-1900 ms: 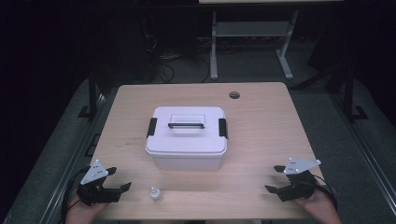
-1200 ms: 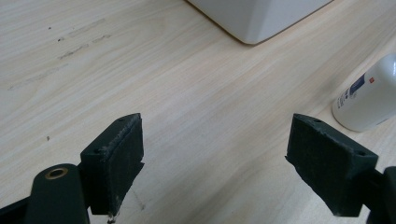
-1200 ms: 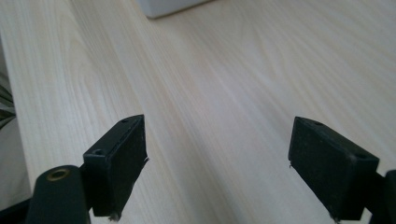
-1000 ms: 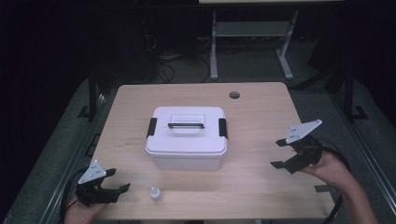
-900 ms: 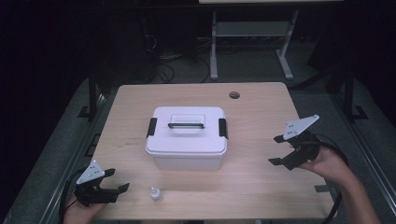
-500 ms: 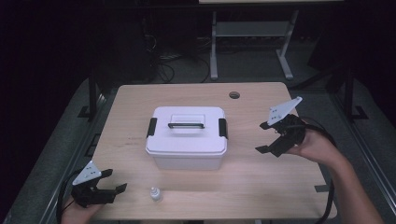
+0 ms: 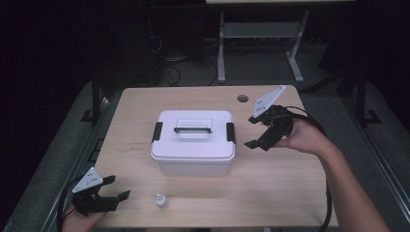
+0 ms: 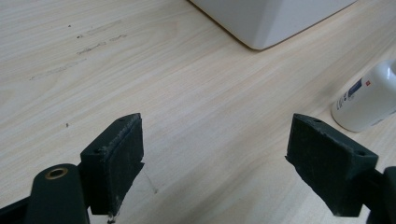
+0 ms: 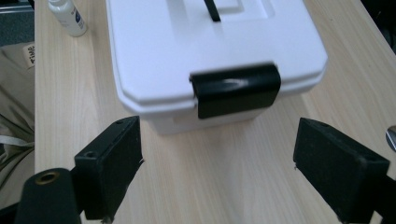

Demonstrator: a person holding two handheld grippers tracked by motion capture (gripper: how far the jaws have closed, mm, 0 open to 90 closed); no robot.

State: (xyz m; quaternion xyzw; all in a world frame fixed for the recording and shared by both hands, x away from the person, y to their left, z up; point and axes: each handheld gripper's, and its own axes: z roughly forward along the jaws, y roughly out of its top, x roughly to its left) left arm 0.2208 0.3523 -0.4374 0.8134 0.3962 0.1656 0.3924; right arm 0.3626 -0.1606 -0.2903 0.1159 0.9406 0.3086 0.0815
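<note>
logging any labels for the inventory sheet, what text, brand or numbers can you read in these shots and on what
Small white bottle: a printed label with a blue patch, a small red mark and lines of dark print, all too small and blurred to read.
The same bottle in the right gripper view: the dark print is again too small to read.
White lidded box, its black latch and the wooden table: no text visible.

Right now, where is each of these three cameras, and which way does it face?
High view: above the person's side, facing forward and down on the table; forearms, left gripper and right gripper show.
Left gripper view: on the left gripper, low over the table, facing the bottle; open jaws show.
Right gripper view: on the right gripper, facing the box's latch; open jaws show.
All three share box and bottle.
</note>
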